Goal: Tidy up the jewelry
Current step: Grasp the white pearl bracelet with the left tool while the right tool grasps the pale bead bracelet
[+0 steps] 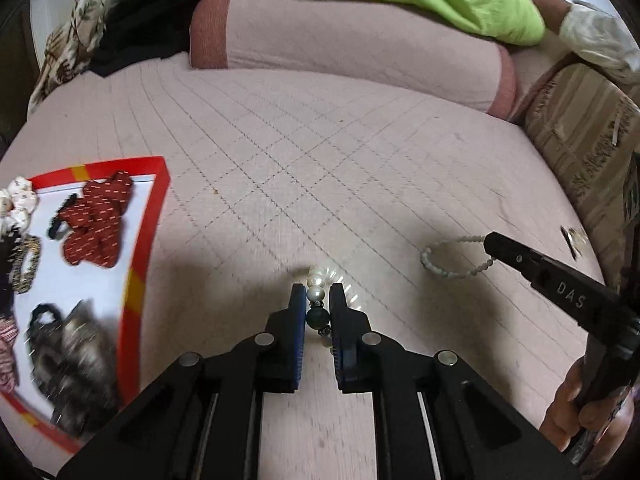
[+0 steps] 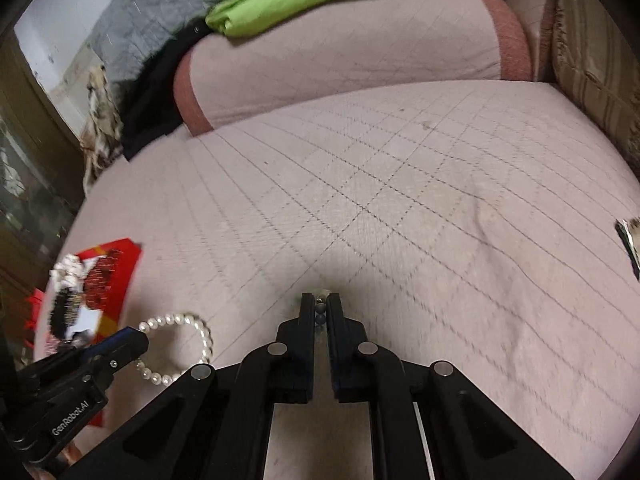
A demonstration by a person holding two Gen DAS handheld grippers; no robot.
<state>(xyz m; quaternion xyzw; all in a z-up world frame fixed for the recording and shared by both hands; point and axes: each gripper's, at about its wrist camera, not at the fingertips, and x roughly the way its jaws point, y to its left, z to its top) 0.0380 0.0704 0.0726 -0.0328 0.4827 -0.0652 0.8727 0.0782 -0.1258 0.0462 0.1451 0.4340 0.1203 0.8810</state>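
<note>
Risks, left to right:

1. Tray, red-rimmed, at the left on the bed. It is already crowded with hair ties and a red bow. A bracelet dropped in carelessly could snag on the fabric pieces or land on the rim and slide off.

2. Left gripper. Its fingers are nearly shut on the pearl bracelet, pinching one dark bead with a white pearl just above it. The hold is on a single round bead, so the strand could roll out of the pads during a swing toward the tray. The loop hangs free and could catch on the tray's edge.

3. Right gripper. Its fingers are fully closed on the grey bracelet, gripping a few small beads at the tips. So thin a bite could slip, or strain the cord if pulled hard.

4. The two grippers are near each other; the loops could tangle if they cross.

Task items:
- Pearl bracelet: white glossy pearls, one dark bead, small metal spacers, a loop just beside the tray.
- Grey bracelet: small pale grey-green beads, thin loop, mid-bed, right of the pearls.
</note>
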